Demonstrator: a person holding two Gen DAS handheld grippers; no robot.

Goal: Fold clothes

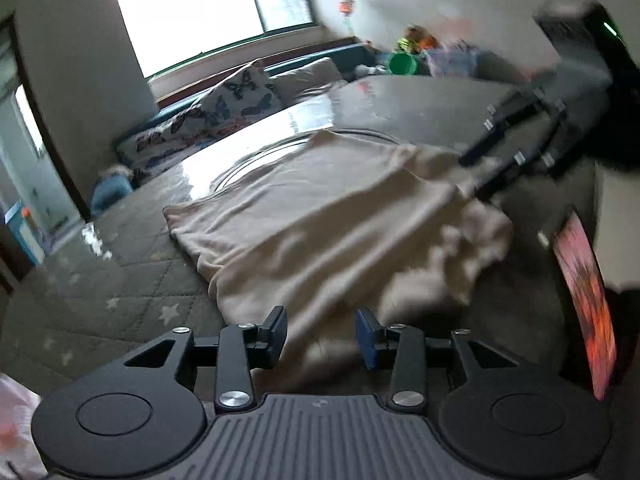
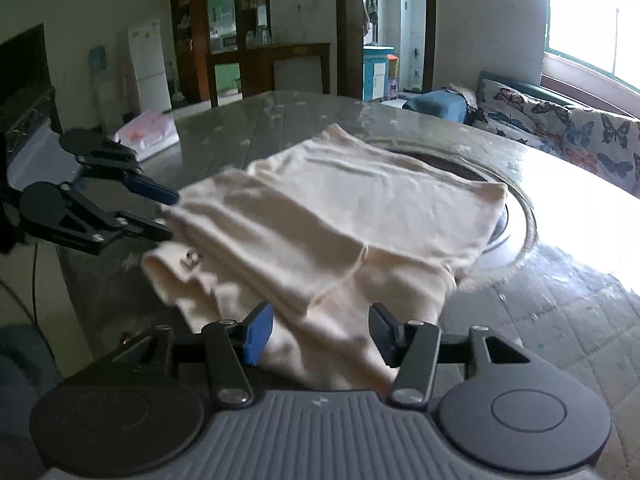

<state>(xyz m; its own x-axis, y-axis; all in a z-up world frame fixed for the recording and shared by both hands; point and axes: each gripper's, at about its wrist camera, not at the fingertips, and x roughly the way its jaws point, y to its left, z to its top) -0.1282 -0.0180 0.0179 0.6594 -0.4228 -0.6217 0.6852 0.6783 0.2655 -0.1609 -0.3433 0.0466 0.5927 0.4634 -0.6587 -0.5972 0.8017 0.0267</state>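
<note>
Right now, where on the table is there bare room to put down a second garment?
Free: the quilted cover left of the cream garment, and the far tabletop toward the pink bag. Crowded: both grippers at the garment's near edge.

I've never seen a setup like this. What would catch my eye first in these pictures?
Most likely the cream garment, folded in layers in the middle of the grey quilted table. Next, the two black hand-held tools at its edges: the right tool with its jaws open over the near edge, the left tool open at the far left corner. Behind, a butterfly-print cushion sits below the bright window.
</note>
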